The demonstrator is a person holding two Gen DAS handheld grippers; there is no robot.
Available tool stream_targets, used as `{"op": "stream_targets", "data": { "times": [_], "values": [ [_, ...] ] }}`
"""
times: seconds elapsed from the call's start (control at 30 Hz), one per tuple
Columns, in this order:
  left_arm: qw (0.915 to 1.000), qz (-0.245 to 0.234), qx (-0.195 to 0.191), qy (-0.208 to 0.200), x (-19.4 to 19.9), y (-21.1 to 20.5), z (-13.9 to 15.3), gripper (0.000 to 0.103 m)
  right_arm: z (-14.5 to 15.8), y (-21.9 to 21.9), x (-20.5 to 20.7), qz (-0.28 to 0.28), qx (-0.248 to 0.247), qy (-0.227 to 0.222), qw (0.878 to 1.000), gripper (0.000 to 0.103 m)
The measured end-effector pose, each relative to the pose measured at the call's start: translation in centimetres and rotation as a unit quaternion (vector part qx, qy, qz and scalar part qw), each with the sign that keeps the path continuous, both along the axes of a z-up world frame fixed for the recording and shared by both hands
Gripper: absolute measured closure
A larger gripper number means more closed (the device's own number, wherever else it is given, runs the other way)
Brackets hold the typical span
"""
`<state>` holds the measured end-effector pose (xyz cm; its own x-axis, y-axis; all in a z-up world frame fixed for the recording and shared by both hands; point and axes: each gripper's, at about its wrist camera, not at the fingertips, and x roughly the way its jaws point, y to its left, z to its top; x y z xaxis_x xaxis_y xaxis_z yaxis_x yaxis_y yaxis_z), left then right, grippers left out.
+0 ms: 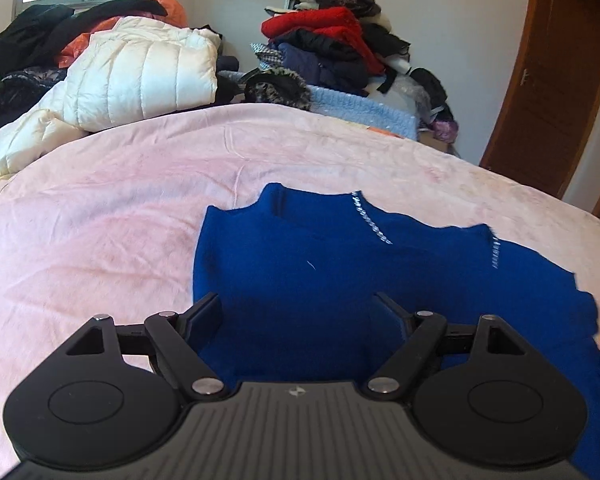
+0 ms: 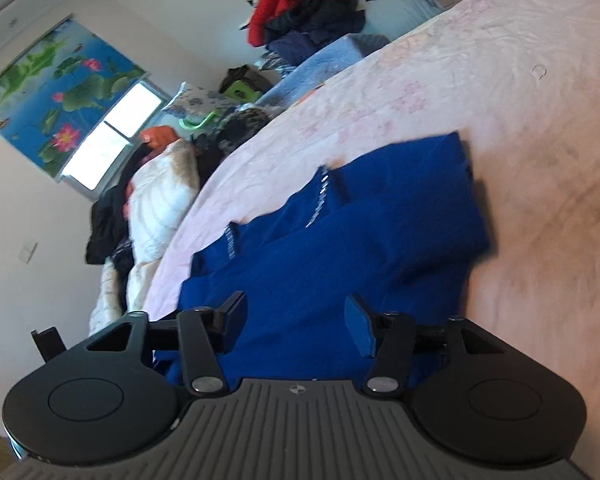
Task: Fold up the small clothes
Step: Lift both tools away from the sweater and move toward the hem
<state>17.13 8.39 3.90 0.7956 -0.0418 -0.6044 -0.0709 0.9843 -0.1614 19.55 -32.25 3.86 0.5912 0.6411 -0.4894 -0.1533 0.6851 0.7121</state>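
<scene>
A small royal-blue garment (image 1: 300, 264) with silvery stitched trim lies partly folded on the pink bedspread (image 1: 100, 208). My left gripper (image 1: 298, 312) is open, its two fingers spread just above the garment's near edge, holding nothing. In the right wrist view the same blue garment (image 2: 340, 240) lies rumpled, one folded flap toward the far right. My right gripper (image 2: 296, 320) is open and tilted over the garment's near part, with cloth under both fingers but none pinched.
A white puffer jacket (image 1: 140, 76) and dark clothes lie at the bed's far left. A tall pile of red, navy and black clothes (image 1: 332, 40) stands beyond the bed. A brown door (image 1: 548, 80) is at the right. A window (image 2: 112, 136) is on the far wall.
</scene>
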Motion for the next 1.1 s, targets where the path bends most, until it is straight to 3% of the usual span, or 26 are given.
{"op": "stream_targets", "data": {
  "times": [0.13,0.2,0.23,0.3,0.33,0.4,0.5,0.63,0.73,0.83,0.97,1.0,1.03,1.1],
  "values": [
    [0.9989,-0.025,-0.027,0.029,-6.4,-0.3,-0.5,0.021,-1.5,1.6,-5.9,0.031,-0.021,0.024,0.999,0.036],
    [0.9985,-0.025,-0.007,0.048,-8.4,-0.7,-1.7,0.021,-2.5,2.6,-8.0,0.040,-0.053,0.025,0.997,0.036],
    [0.9977,-0.024,0.001,0.063,-9.0,-0.8,-2.5,0.021,-2.6,2.8,-9.2,0.038,-0.066,-0.004,0.997,0.036],
    [0.9982,-0.022,0.029,0.048,-10.5,-0.9,-2.9,0.021,-2.4,2.8,-10.1,0.031,-0.077,-0.014,0.996,0.036],
    [0.9975,-0.019,0.033,0.059,-10.9,-0.7,-2.7,0.021,-2.1,2.7,-10.3,0.022,-0.078,-0.003,0.997,0.034],
    [0.9981,-0.010,0.000,0.062,-12.3,0.5,-1.9,0.021,-1.0,2.5,-10.9,0.020,-0.081,0.012,0.996,0.034],
    [0.9958,0.006,-0.058,0.071,-15.4,2.4,-0.9,0.021,1.0,2.5,-13.7,0.048,-0.082,-0.007,0.995,0.032],
    [0.9887,0.018,-0.109,0.101,-21.3,3.5,-1.3,0.021,1.4,1.1,-18.5,0.064,-0.041,0.022,0.997,0.031],
    [0.9871,0.033,-0.112,0.109,-25.4,3.7,-1.5,0.021,0.4,0.0,-22.4,0.060,-0.019,0.059,0.996,0.030],
    [0.9865,0.043,-0.111,0.113,-27.9,4.2,-1.3,0.021,-0.8,-0.7,-25.6,0.047,-0.034,0.092,0.994,0.032],
    [0.9854,0.021,-0.132,0.106,-29.4,4.6,-0.1,0.021,-0.2,-1.3,-28.9,0.033,-0.013,0.087,0.996,0.033],
    [0.9883,0.001,-0.118,0.097,-29.6,4.1,0.4,0.021,0.4,-0.7,-29.4,0.044,-0.025,0.074,0.996,0.033],
    [0.9932,-0.018,-0.080,0.083,-29.8,3.0,1.0,0.021,1.2,0.5,-29.7,0.063,-0.059,0.049,0.995,0.033],
    [0.9956,-0.077,0.029,0.045,-30.5,0.0,1.7,0.021,2.6,3.6,-30.6,0.121,-0.156,-0.008,0.980,0.033]
  ]
}}
